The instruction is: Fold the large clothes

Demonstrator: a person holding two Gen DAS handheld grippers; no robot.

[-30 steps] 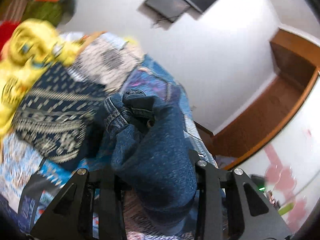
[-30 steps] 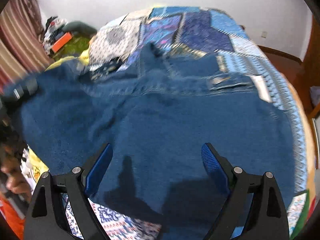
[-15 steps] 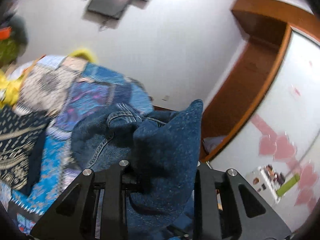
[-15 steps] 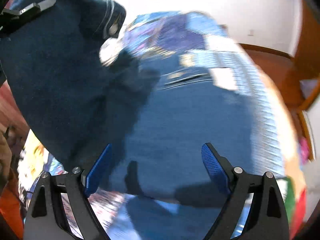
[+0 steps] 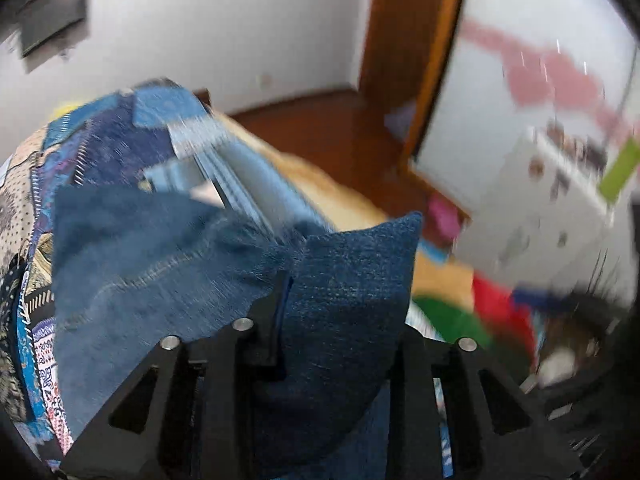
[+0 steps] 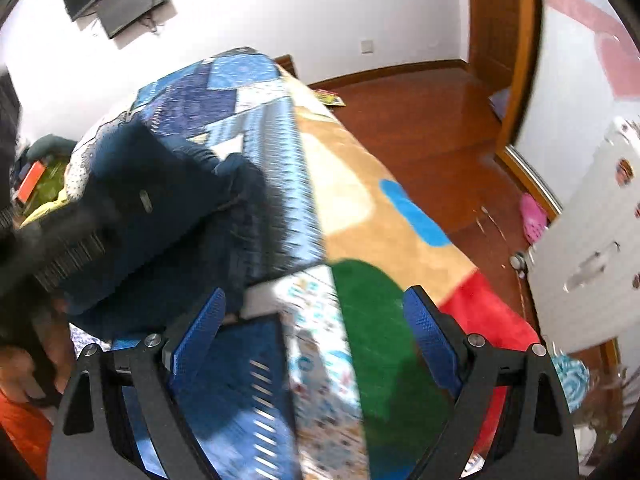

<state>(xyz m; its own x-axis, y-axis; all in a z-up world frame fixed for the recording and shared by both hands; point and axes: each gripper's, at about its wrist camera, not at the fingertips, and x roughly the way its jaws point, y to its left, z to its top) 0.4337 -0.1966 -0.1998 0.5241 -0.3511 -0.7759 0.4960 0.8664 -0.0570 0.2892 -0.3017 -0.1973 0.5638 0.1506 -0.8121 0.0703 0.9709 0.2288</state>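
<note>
A blue denim garment [image 5: 160,264] lies bunched on the patchwork quilt [image 5: 112,136] of the bed. One thick fold of it stands up between the fingers of my left gripper [image 5: 340,312] and fills the gap. The jaws are opening, but the pads still press on the cloth. In the right wrist view the same denim garment [image 6: 160,208] is a dark heap at the left, partly blurred. My right gripper [image 6: 316,292] hangs open over the bed's right edge, just right of the heap, with nothing between its blue pads [image 6: 428,328].
A tan, green and red blanket [image 6: 360,200] covers the bed's right side, with wooden floor [image 6: 420,112] beyond. A white cabinet [image 6: 592,240] stands at the right and a pink slipper [image 6: 532,216] lies near it. A person's hand [image 6: 24,364] shows at lower left.
My left gripper has carried the denim fold across the bed toward its right side and rolled. The right gripper has swung off the spread garment to the bed's right edge, still open.
</note>
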